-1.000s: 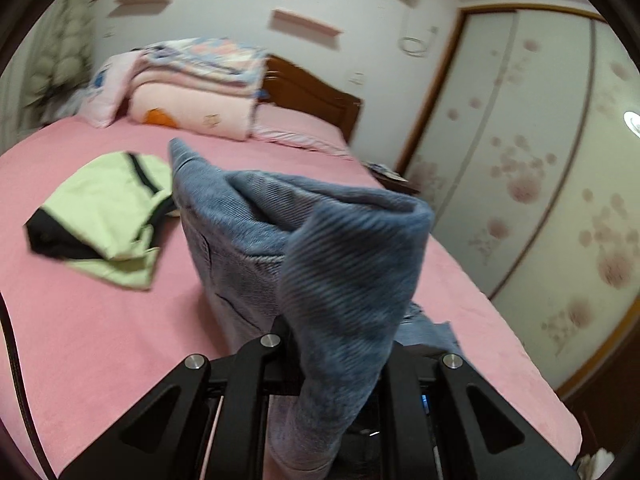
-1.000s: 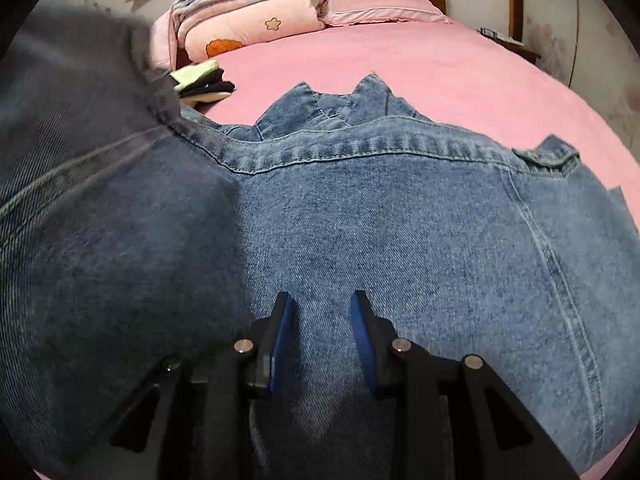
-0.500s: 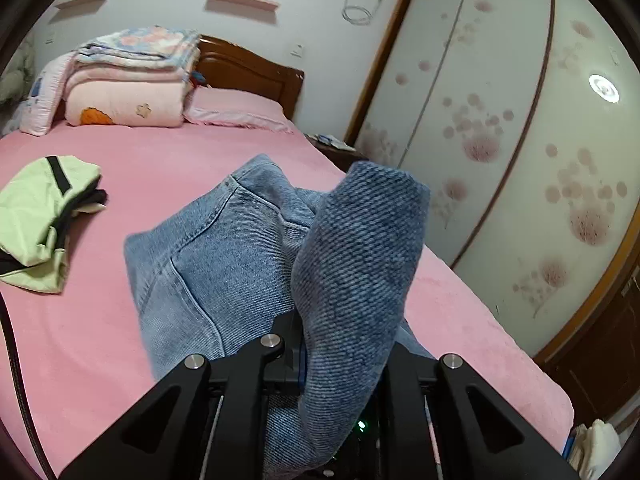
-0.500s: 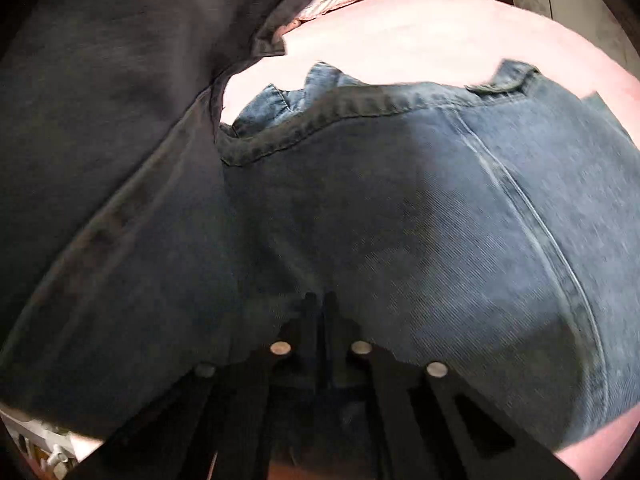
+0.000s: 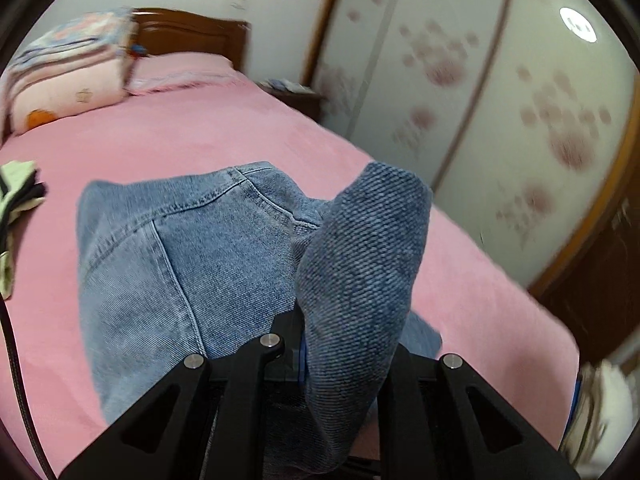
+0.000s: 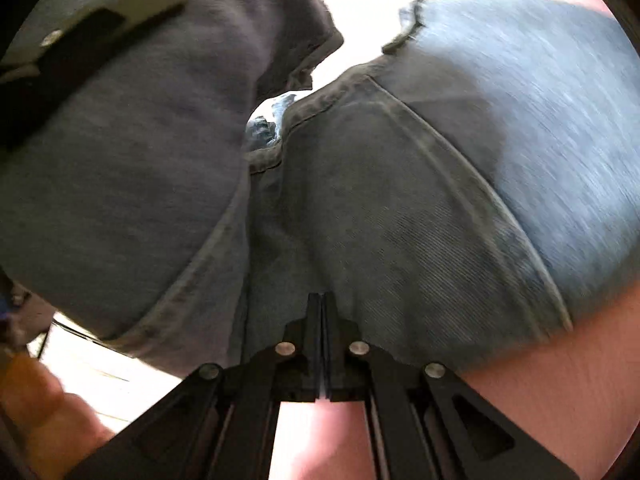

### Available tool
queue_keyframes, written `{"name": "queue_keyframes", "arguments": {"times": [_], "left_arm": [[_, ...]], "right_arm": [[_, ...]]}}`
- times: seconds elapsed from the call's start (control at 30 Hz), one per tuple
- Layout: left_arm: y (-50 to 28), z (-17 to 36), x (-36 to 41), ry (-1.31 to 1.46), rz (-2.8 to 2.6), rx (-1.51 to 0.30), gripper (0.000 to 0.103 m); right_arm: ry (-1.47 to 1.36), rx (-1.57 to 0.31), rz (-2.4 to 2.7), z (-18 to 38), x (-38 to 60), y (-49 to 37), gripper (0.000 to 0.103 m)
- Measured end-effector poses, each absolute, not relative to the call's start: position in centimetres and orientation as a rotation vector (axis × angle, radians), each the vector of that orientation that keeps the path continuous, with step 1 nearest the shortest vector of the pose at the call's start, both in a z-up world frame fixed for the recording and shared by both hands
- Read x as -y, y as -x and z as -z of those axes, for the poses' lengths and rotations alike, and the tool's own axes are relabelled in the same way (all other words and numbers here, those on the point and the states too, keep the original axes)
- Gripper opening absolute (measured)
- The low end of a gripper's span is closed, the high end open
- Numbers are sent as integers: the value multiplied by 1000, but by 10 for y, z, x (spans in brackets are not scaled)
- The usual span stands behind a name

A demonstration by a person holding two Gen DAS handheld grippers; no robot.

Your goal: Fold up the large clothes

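A blue denim garment (image 5: 180, 264) lies partly spread on the pink bed (image 5: 200, 136). My left gripper (image 5: 316, 344) is shut on a thick fold of it, and the fold (image 5: 360, 260) sticks up between the fingers. In the right wrist view the denim garment (image 6: 400, 200) fills the frame. My right gripper (image 6: 322, 308) is shut, its tips pinching the near hem. A lifted part of the denim (image 6: 140, 140) hangs at upper left, with a black bar (image 6: 80, 40) across it.
A green and black garment (image 5: 16, 192) lies at the bed's left edge. Folded quilts (image 5: 68, 76) and a pillow (image 5: 180, 72) sit by the wooden headboard (image 5: 192, 32). Flowered wardrobe doors (image 5: 500, 100) stand to the right beyond a nightstand (image 5: 296, 92). A blurred hand (image 6: 36, 408) shows lower left.
The right gripper closed from open onto the denim hem and rolled. The left view swung right and lower; the green garment slid to the frame's left edge.
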State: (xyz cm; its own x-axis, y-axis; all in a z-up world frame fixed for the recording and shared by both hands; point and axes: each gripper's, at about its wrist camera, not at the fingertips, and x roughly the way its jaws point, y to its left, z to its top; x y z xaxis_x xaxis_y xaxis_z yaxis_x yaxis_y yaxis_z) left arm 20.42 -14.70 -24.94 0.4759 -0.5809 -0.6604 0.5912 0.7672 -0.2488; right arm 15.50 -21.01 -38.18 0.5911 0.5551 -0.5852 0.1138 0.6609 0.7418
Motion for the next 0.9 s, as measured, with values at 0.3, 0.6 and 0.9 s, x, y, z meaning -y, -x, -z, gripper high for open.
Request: {"name": "queue_keyframes", "arguments": {"times": [0.3,0.6,0.9], "left_arm": [[-193,274,187,-148,804,-883,9],[-203,305,205,-183,788,-988,10],[-203,320,215,-167,763,-995,11]], "right_arm": [[-879,-967,-262,385,247,-112,0],[-743,-1047,-86,364,286,-84,0],[-628,-1062,67,320,329,-78,0]]}}
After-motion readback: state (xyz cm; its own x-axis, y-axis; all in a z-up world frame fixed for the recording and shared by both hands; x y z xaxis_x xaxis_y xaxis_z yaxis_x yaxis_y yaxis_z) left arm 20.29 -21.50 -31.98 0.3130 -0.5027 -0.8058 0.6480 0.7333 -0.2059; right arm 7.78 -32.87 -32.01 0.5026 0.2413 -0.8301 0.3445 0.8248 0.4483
